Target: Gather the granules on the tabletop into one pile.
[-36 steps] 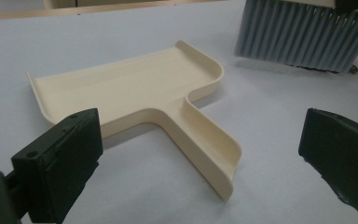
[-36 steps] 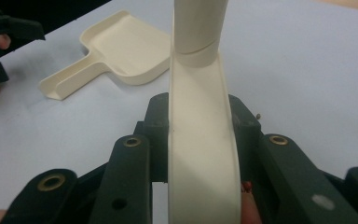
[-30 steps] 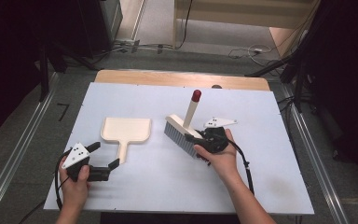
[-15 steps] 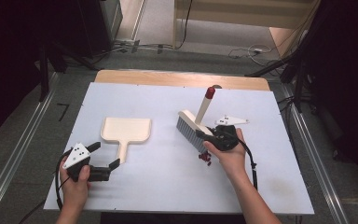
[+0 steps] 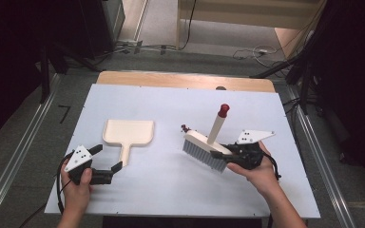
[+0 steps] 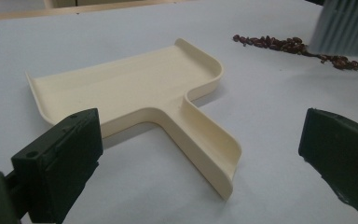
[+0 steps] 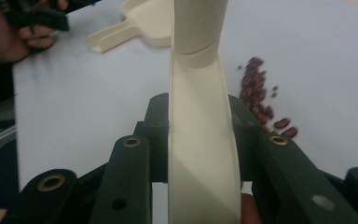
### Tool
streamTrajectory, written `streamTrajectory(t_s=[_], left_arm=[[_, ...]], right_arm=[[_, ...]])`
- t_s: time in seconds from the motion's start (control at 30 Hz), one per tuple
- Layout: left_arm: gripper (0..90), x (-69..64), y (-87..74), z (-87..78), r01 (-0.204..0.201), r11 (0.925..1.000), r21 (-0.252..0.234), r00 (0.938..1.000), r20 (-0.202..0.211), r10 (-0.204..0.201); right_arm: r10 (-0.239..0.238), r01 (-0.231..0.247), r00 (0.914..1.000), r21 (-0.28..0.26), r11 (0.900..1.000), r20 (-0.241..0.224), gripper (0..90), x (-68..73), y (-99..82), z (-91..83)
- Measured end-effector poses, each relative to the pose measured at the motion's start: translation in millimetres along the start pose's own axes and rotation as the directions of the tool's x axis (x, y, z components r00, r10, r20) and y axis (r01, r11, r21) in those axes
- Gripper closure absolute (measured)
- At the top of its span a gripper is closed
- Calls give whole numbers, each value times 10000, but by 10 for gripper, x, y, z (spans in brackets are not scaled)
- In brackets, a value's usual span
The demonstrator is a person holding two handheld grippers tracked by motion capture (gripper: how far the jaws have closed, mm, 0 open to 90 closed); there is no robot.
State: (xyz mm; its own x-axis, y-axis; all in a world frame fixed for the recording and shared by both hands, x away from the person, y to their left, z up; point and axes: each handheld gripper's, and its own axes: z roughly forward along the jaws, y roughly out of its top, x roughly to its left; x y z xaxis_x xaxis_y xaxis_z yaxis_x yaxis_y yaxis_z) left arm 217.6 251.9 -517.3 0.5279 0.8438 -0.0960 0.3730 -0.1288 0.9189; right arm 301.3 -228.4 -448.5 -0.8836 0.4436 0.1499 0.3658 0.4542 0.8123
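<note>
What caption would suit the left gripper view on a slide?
Open left gripper faces a cream dustpan while a brush reaches the beans.

Open table lies between dustpan and brush; beans sit beside the bristles, blocking that side

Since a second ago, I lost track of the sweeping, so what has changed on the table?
The right tongs, still clamped on the brush, carried it toward the table's right and then back left, bristles now beside the beans. The left tongs stayed open and unmoved around the dustpan handle, and the dustpan has not shifted.
</note>
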Motion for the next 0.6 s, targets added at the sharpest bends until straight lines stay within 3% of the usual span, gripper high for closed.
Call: streamTrajectory(t_s=[0.13,0.23,0.47,0.6], left_arm=[[0,-2,1,2,8,10000,25,10000,-66,-7],[0,-1,-1,-2,29,10000,-13,10000,-79,-29],[0,3,-1,-3,32,10000,-33,10000,-31,-32],[0,2,-1,-3,9,10000,-30,10000,-15,-9]], right_arm=[[-282,293,9993,459,9985,-244,649,-4,-110,52],[-380,392,9989,467,9981,-265,649,-62,-131,103],[-239,235,9996,347,9991,120,649,-255,-86,197],[-333,312,9978,374,9988,573,650,-310,-1,252]])
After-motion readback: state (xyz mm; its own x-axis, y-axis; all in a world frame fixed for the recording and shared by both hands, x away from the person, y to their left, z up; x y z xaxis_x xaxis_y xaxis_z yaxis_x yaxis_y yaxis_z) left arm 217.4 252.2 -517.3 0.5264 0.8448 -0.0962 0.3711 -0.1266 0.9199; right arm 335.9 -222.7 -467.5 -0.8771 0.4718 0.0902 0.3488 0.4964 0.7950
